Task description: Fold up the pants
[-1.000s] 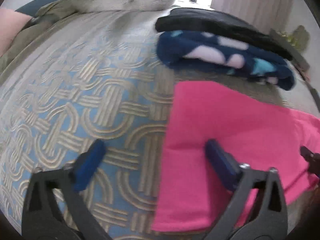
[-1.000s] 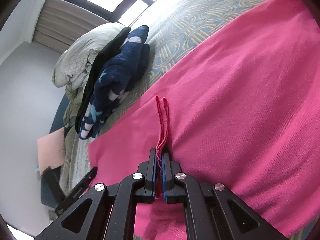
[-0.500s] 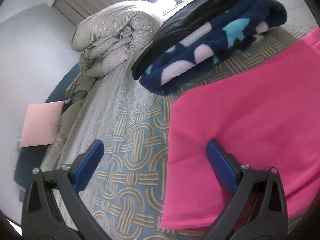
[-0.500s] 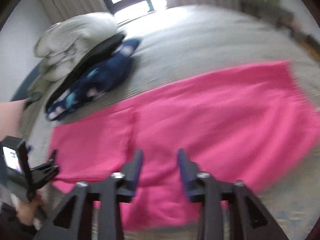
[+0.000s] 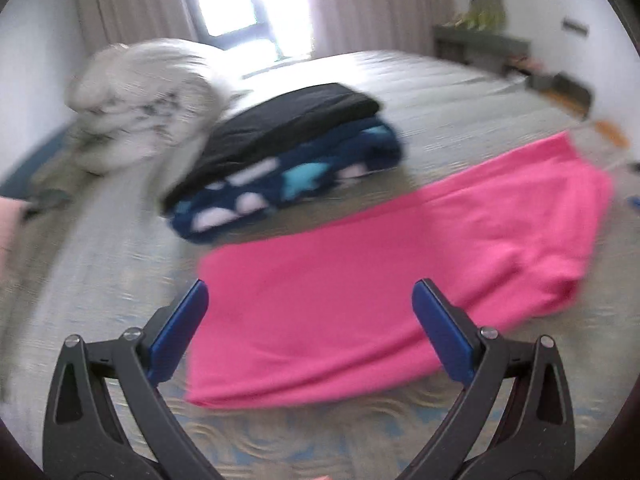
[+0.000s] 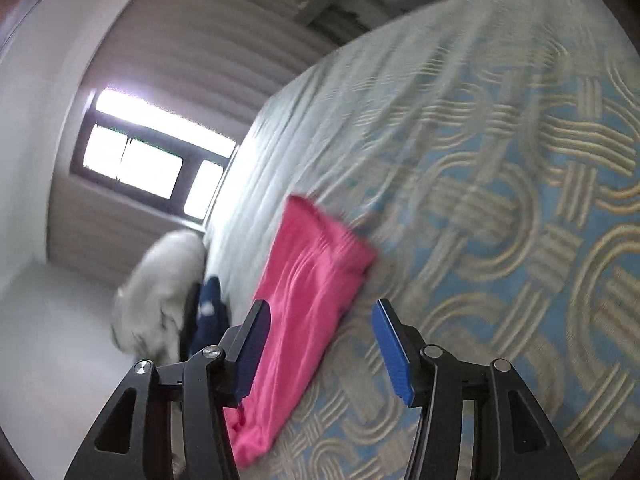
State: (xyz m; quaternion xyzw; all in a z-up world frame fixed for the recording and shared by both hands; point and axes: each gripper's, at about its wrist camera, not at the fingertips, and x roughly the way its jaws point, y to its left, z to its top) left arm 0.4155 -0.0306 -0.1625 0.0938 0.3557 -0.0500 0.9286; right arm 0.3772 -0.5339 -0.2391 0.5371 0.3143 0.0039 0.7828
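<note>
The pink pants (image 5: 360, 280) lie flat on the patterned bedspread (image 5: 280, 432), folded lengthwise into a long strip. My left gripper (image 5: 310, 320) is open and empty, held above the near left end of the strip. In the right wrist view the pants (image 6: 308, 292) run away from me along the bed. My right gripper (image 6: 320, 336) is open and empty, above the pants' near right edge and the bedspread (image 6: 500, 220).
A folded black garment (image 5: 288, 120) lies on a folded navy patterned blanket (image 5: 288, 184) behind the pants. A bundled grey duvet (image 5: 144, 100) sits at the back left. A window (image 6: 148, 160), curtains and a low shelf (image 5: 488, 44) stand beyond the bed.
My right gripper has let go of the pink drawstring and opened, then pulled back and swung toward the pants' far end. My left gripper stayed open and lifted back.
</note>
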